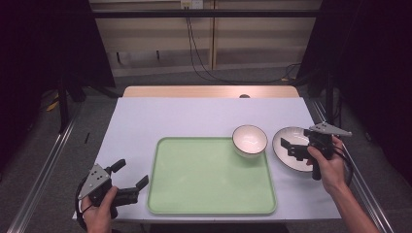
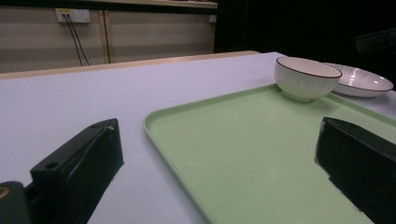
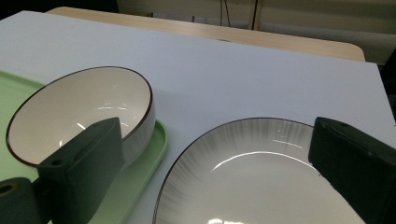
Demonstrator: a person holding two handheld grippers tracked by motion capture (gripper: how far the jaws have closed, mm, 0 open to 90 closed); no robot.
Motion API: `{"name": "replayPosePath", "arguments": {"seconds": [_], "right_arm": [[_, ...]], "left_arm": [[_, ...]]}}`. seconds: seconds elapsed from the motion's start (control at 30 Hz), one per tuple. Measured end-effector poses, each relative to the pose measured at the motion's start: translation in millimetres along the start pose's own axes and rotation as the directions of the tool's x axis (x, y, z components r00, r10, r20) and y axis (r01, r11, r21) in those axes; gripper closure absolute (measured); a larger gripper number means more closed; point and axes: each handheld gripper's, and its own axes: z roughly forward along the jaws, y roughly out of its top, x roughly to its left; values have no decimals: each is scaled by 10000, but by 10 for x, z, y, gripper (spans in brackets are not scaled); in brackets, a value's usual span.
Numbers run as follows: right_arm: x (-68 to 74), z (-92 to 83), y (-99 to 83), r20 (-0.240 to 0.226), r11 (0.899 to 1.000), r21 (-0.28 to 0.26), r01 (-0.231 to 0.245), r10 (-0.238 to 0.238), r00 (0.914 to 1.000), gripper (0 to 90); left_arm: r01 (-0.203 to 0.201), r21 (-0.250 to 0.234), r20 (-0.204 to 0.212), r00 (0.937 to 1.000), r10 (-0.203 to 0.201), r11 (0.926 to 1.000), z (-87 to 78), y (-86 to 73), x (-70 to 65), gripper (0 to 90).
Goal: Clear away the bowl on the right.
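Observation:
A pale green tray (image 1: 211, 177) lies at the table's near middle. On its far right corner stands a white bowl (image 1: 249, 140) with a dark rim. Just right of the tray, a grey-streaked white plate (image 1: 285, 156) rests on the table. My right gripper (image 1: 287, 148) hovers open over the plate's left part, holding nothing. Its view shows the bowl (image 3: 84, 107) on the left, the plate (image 3: 261, 172) below, and its jaws spread wide. My left gripper (image 1: 131, 173) is open and empty by the tray's near left corner, pointing across the tray (image 2: 261, 140) toward the bowl (image 2: 306, 78).
A white sheet (image 1: 194, 116) covers the table, with a wooden strip (image 1: 209, 91) showing at the far edge. Metal rails (image 1: 43, 170) run along the floor on both sides. Black cables (image 1: 194, 48) hang down the back wall.

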Motion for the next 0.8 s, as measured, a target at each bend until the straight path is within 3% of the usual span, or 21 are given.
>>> {"name": "replayPosePath", "arguments": {"seconds": [0.27, 0.37, 0.47, 0.8], "right_arm": [[24, -198, -100, -46, 9997, -178, -168, 167, 9999, 30], [44, -289, -157, -140, 9997, -162, -199, 197, 9997, 30], [59, -367, -205, -566, 9986, -17, -525, 523, 9970, 24], [151, -580, -364, -721, 9978, 23, -663, 663, 9952, 23]], "left_arm": [[33, 32, -4, 10000, -33, 10000, 7, -5, 1, 9], [19, 60, 134, 9999, -20, 10000, 12, -6, 4, 9], [14, 65, 87, 10000, -15, 10000, 16, -4, -1, 10], [-3, 101, 7, 10000, 3, 9999, 33, -2, -8, 10]]}}
